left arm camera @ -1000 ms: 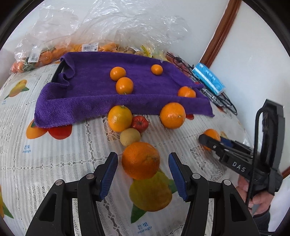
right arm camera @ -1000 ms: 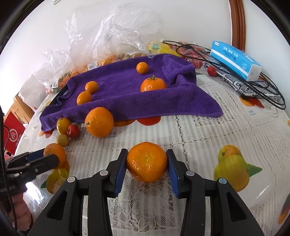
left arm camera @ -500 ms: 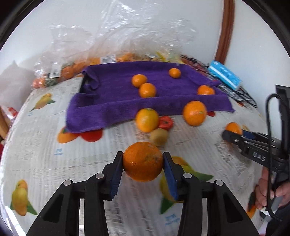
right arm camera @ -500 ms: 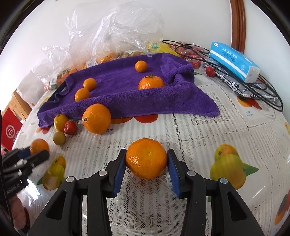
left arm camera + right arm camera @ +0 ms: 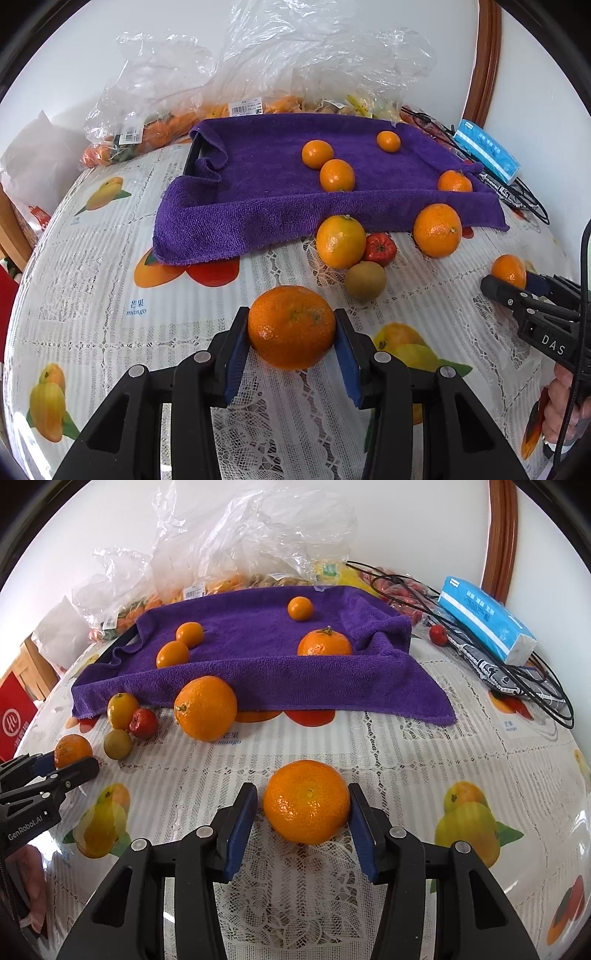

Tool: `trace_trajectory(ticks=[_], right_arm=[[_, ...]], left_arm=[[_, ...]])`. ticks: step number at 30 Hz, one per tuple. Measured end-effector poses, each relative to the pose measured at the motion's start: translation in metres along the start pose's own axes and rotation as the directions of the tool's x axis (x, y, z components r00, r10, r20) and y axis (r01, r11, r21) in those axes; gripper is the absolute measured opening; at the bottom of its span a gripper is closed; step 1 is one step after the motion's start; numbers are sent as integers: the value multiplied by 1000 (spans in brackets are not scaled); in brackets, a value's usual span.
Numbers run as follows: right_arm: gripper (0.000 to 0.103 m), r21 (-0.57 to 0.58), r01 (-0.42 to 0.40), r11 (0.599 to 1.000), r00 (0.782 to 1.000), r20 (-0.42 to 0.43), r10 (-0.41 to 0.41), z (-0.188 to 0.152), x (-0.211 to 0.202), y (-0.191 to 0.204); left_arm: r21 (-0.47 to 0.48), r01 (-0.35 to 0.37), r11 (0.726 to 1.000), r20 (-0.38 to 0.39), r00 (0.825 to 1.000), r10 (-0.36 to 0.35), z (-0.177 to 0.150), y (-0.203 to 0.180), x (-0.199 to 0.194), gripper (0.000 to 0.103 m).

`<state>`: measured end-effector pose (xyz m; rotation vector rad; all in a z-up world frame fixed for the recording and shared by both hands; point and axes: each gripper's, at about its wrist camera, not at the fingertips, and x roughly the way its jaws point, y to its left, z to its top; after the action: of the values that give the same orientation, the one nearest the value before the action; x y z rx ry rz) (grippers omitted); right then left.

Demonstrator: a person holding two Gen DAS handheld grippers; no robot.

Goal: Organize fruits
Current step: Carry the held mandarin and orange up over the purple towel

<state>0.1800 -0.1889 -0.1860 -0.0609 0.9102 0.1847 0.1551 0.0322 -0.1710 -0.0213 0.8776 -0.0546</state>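
Clamping an orange [image 5: 291, 326] between both blue pads, we see the left hand-held gripper [image 5: 291, 343] gripping it over the bench [image 5: 110, 332]. Right hand-held gripper [image 5: 303, 825]: jaws just been opening, left pad clear of the mandarin [image 5: 306, 800] sitting between them on the bench. Ahead lie a kiwi [image 5: 365, 280] and more oranges; farthest, a purple towel [image 5: 258, 192] carrying small oranges.
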Motion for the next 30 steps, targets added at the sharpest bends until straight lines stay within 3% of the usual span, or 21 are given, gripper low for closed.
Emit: trace_trajectory(ticks=[10, 13, 18, 23, 30], right_arm=[[50, 9, -15, 1000, 1000, 3, 15, 0, -1, -2], [42, 29, -27, 999, 1000, 10, 27, 0, -3, -5], [42, 41, -65, 997, 998, 1, 65, 2, -8, -6], [42, 11, -64, 998, 997, 46, 63, 9, -27, 0], [42, 7, -54, 999, 991, 121, 53, 44, -43, 0]], left_arm=[[-16, 18, 1000, 6, 1000, -18, 0, 1, -2, 41], [-24, 22, 999, 8, 1000, -22, 0, 2, -4, 41], [-50, 44, 998, 34, 999, -43, 3, 5, -18, 41], [-60, 57, 997, 76, 996, -52, 15, 5, -34, 41], [-100, 57, 993, 118, 992, -46, 47, 12, -36, 41]])
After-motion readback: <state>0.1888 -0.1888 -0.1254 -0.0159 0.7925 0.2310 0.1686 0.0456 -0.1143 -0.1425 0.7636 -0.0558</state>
